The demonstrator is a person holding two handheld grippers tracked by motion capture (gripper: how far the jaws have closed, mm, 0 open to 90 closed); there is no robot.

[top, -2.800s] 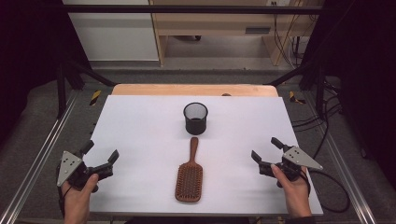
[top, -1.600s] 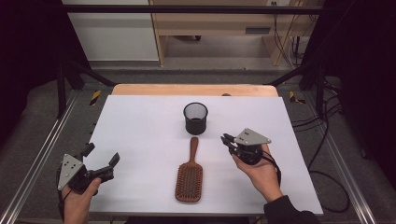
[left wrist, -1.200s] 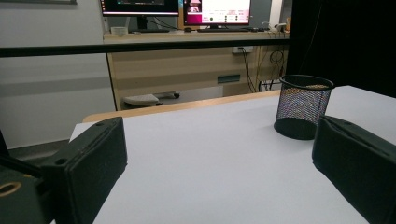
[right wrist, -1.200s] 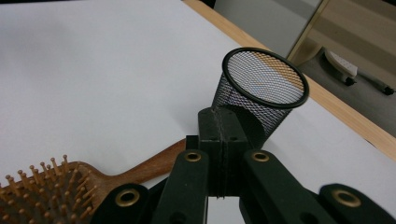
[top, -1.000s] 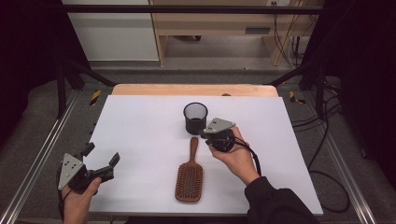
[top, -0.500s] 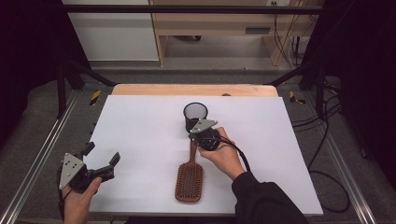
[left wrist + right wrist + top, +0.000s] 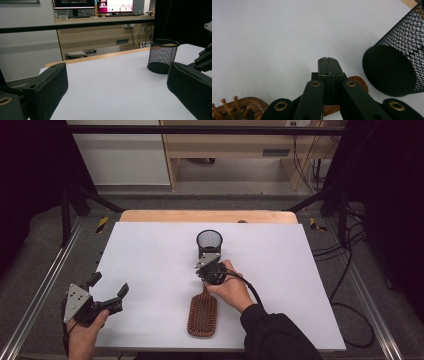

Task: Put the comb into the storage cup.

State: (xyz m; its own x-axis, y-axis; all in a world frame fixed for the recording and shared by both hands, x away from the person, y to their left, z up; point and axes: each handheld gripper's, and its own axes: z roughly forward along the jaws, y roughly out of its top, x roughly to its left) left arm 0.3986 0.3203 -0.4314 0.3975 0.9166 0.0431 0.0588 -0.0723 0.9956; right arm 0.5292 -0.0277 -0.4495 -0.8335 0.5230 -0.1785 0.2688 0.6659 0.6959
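Change noted: our right tongs (image 7: 209, 270) have travelled from the right edge of the surface (image 7: 150, 250) to the hairbrush (image 7: 202, 314) handle, jaws pressed together over it; whether they pinch the wood we cannot tell. We judge a pickup is starting.

Left tongs (image 7: 107, 292): unmoved at the near left corner, jaws apart, empty.

Hairbrush: brown wood, oval head, pegged bristles, lying flat at centre.

Cup (image 7: 209, 242): black wire mesh, round, upright just beyond the handle.

Surface: white, matte.
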